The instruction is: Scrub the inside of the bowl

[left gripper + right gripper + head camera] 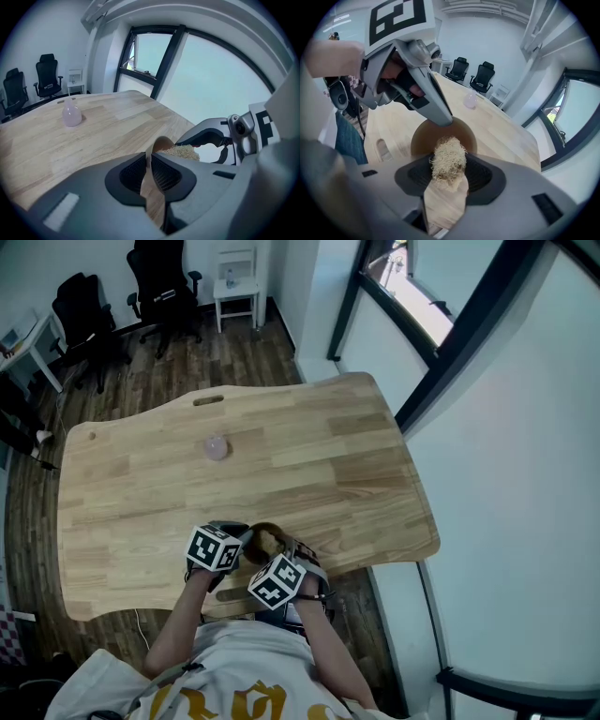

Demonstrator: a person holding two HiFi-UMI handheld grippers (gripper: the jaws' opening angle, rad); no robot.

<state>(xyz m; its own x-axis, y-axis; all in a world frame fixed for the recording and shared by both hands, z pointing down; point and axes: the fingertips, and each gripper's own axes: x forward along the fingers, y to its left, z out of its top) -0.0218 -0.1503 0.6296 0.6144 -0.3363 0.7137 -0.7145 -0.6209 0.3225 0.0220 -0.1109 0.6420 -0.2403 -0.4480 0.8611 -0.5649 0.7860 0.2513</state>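
Note:
A small brown wooden bowl (263, 541) sits near the table's front edge, between both grippers. My left gripper (242, 546) is shut on the bowl's rim; in the left gripper view the thin bowl wall (161, 144) runs between its jaws (149, 164). My right gripper (449, 169) is shut on a straw-coloured fibre scrubber (448, 159), whose tuft reaches over the bowl's (423, 138) near rim into its hollow. The scrubber (182, 151) and right gripper (216, 138) show past the bowl in the left gripper view. Much of the bowl's inside is hidden.
A pale pink rounded bottle (217, 448) (71, 115) stands mid-table on the light wooden table (309, 456). Black office chairs (161, 282) and a white side table (236, 289) stand beyond. A white wall and dark window frame (450, 343) run along the right.

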